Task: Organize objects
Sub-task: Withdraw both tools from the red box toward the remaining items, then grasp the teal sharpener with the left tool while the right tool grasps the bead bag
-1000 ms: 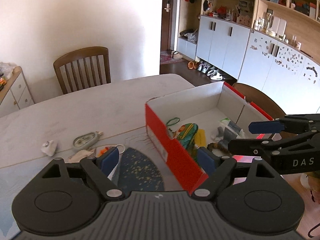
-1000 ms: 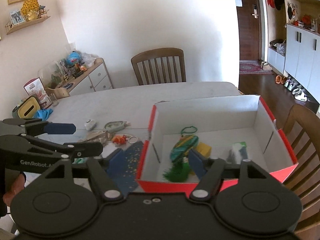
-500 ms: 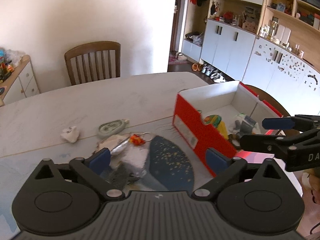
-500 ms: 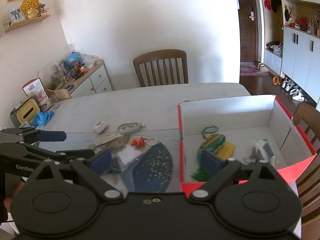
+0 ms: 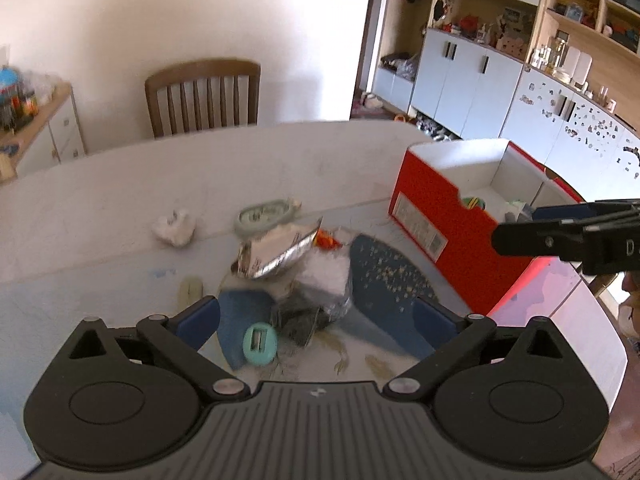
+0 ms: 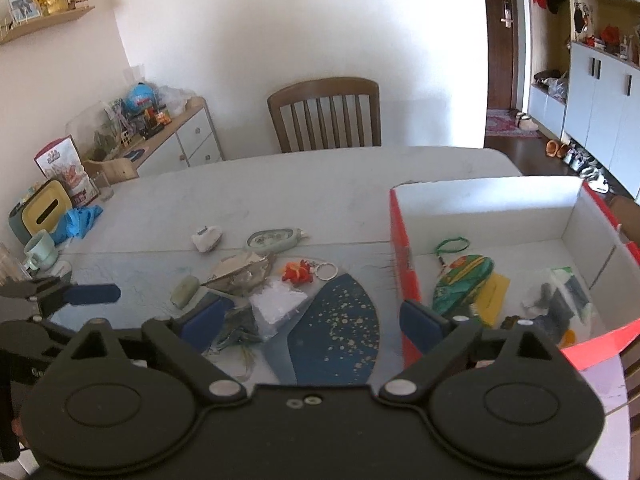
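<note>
A red box point(image 5: 452, 216) point(image 6: 404, 248) with a white inside stands at the table's right and holds a green pouch point(image 6: 464, 280), a yellow piece and other small things. Loose items lie left of it: a silver foil pouch point(image 5: 276, 256) point(image 6: 240, 272), a clear bag point(image 6: 278, 304), an orange keyring charm point(image 6: 296, 272), an oval green case point(image 5: 264, 214) point(image 6: 274, 238), a white crumpled lump point(image 5: 174, 230) point(image 6: 206, 238), a teal round thing point(image 5: 260, 342). My left gripper point(image 5: 316, 320) is open above the pile. My right gripper point(image 6: 316, 320) is open, over the pile's right part and the box's left wall.
A dark blue speckled fan point(image 6: 336, 320) lies flat between pile and box. A wooden chair point(image 6: 324, 114) stands behind the table. A mug point(image 6: 40, 252), a yellow tissue box point(image 6: 44, 210) and a blue cloth point(image 6: 78, 218) sit at the table's left edge.
Both grippers have swung left, from the red box towards the pile of loose items. Both stay open and empty.
</note>
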A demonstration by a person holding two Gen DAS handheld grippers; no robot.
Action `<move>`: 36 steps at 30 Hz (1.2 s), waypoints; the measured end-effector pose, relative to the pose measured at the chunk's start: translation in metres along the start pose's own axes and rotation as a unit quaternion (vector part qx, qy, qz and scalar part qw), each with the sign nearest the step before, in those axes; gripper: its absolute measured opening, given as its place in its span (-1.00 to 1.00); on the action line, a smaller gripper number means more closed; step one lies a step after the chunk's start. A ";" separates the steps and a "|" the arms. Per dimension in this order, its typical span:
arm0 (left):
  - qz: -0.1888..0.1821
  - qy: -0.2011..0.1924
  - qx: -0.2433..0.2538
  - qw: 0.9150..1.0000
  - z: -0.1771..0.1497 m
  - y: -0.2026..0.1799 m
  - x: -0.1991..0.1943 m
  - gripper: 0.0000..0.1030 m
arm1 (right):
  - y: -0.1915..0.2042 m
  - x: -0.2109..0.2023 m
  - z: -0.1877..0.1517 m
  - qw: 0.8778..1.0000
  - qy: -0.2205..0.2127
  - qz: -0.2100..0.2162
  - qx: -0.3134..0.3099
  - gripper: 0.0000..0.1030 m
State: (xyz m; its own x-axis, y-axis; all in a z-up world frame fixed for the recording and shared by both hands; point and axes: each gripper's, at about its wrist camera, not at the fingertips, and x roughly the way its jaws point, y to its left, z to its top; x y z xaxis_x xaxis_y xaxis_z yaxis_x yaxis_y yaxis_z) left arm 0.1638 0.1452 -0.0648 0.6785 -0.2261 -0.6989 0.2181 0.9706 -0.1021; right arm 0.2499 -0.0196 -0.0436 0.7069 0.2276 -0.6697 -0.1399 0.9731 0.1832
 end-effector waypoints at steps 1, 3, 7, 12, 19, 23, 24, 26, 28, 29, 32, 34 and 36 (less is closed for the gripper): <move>0.000 0.002 -0.001 1.000 -0.002 0.003 0.003 1.00 | 0.003 0.005 0.001 1.000 0.003 -0.002 -0.002 0.81; 0.011 -0.004 0.002 1.000 -0.008 0.005 0.008 1.00 | 0.005 0.014 0.002 1.000 0.008 0.002 -0.007 0.79; 0.029 0.001 0.000 1.000 -0.017 0.014 0.022 1.00 | 0.012 0.036 0.004 1.000 0.021 0.003 -0.015 0.77; 0.046 0.008 -0.004 0.999 -0.027 0.025 0.042 1.00 | 0.014 0.066 0.003 0.999 0.047 0.000 -0.017 0.72; 0.054 0.032 -0.027 0.998 -0.037 0.043 0.071 0.98 | 0.022 0.102 0.003 0.996 0.075 0.005 -0.036 0.62; 0.044 0.036 -0.036 0.998 -0.040 0.053 0.078 0.98 | 0.026 0.117 0.003 0.995 0.086 0.010 -0.044 0.57; 0.043 0.037 -0.036 0.998 -0.040 0.054 0.080 0.97 | 0.026 0.121 0.004 0.995 0.089 0.010 -0.047 0.54; 0.039 0.040 -0.036 0.998 -0.041 0.056 0.084 0.86 | 0.028 0.128 0.005 0.994 0.094 0.010 -0.051 0.48; 0.035 0.045 -0.033 0.998 -0.041 0.056 0.088 0.78 | 0.030 0.136 0.006 0.994 0.099 0.010 -0.055 0.46; 0.035 0.047 -0.033 0.998 -0.041 0.056 0.090 0.74 | 0.031 0.139 0.006 0.993 0.101 0.010 -0.056 0.45; 0.030 0.049 -0.039 0.998 -0.041 0.058 0.093 0.62 | 0.033 0.148 0.006 0.992 0.109 0.012 -0.063 0.41; 0.025 0.049 -0.040 0.998 -0.040 0.058 0.094 0.60 | 0.035 0.154 0.006 0.992 0.113 0.011 -0.063 0.40; 0.020 0.049 -0.041 0.998 -0.040 0.058 0.095 0.48 | 0.036 0.159 0.005 0.991 0.119 0.010 -0.064 0.38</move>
State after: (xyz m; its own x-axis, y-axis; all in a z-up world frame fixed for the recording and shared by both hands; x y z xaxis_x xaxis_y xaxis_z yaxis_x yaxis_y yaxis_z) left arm 0.2127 0.1831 -0.1659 0.6134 -0.1825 -0.7684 0.1316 0.9830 -0.1284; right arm 0.3607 0.0510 -0.1402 0.5212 0.2349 -0.8205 -0.2501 0.9612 0.1163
